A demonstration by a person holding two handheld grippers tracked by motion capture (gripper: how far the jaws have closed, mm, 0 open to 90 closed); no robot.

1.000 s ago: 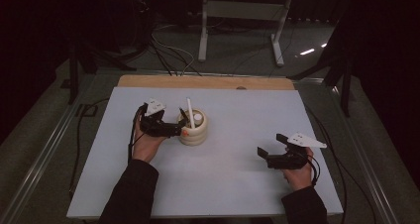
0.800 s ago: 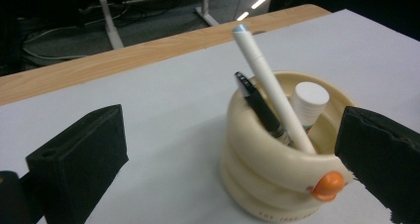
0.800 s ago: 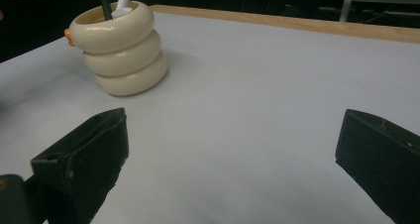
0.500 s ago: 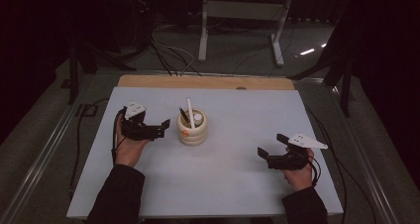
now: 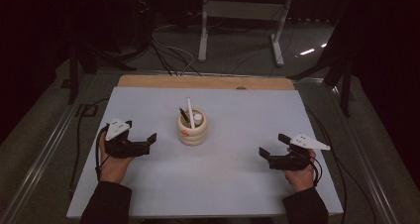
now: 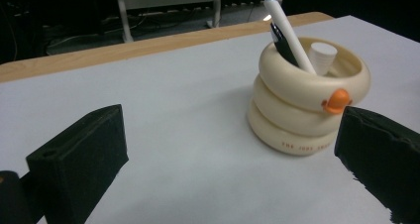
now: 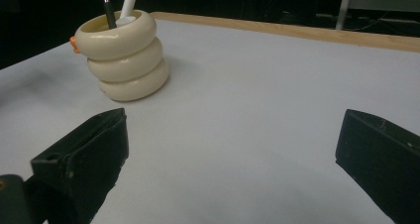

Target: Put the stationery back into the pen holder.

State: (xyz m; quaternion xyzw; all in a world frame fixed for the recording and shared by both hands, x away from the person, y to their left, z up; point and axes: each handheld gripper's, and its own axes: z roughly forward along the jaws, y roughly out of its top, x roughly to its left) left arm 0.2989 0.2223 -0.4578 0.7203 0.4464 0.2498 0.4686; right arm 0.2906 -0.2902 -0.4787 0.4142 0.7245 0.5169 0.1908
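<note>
A cream ringed pen holder (image 5: 192,128) with an orange knob stands upright in the middle of the white table top (image 5: 233,179). It holds a white pen (image 6: 289,33), a black pen (image 7: 109,11) and a short white cylinder (image 6: 322,56). My left gripper (image 5: 149,143) sits open on the table, a short way left of the holder, nothing between its jaws. My right gripper (image 5: 267,153) is open near the right front, well apart from the holder (image 7: 124,55). Each is held by a hand in a dark sleeve.
A wooden strip (image 5: 208,82) runs along the table's far edge. Cables (image 5: 168,55) and a metal stand (image 5: 240,21) lie on the dark floor beyond. Metal rails (image 5: 44,149) flank the table on both sides.
My left gripper has drawn back from the pen holder, leftward and toward the front, and now rests apart from it. The right gripper has stayed in place.
</note>
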